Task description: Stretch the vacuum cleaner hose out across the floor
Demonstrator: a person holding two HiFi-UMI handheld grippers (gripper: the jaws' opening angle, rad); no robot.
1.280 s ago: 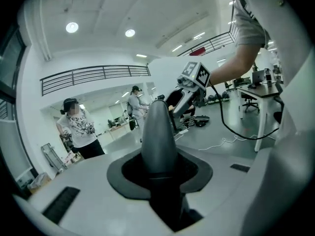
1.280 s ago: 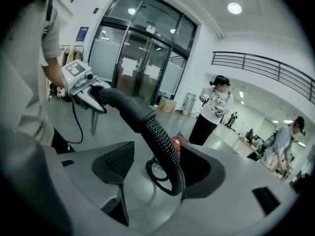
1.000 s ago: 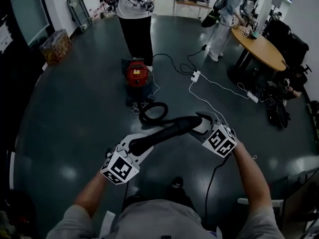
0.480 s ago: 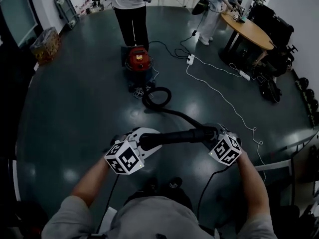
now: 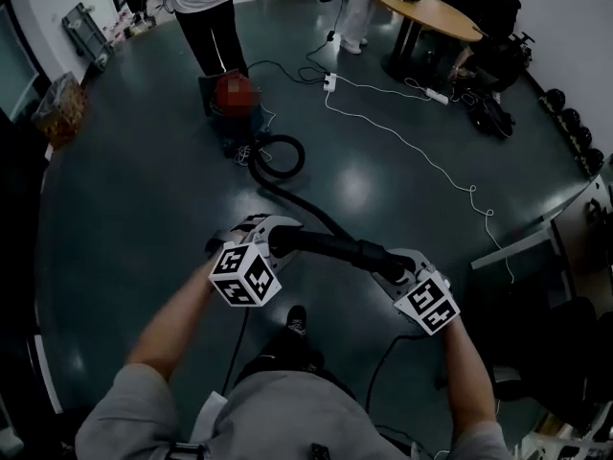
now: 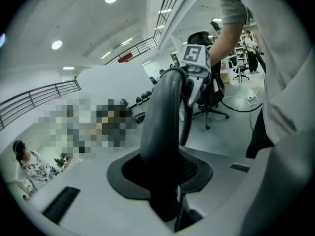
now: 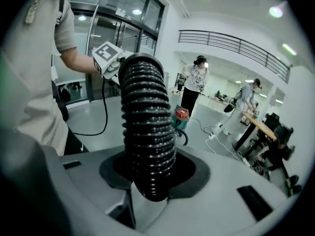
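The left claw (image 5: 273, 238) is clamped on the smooth end of the hose (image 5: 330, 245). The right claw (image 5: 391, 264), whose jaws have just been closing, grips the ribbed part next to it. Both hold that stretch off the floor (image 5: 144, 209), well apart from the vacuum (image 5: 233, 113), and the rest of the hose lies on the floor back to the vacuum, curled into one loop just beside it.

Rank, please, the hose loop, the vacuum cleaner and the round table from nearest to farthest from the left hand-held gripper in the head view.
1. Hose loop, just ahead of the left hand-held gripper.
2. Vacuum cleaner, beyond the loop, slightly left.
3. Round table, far off, upper right.
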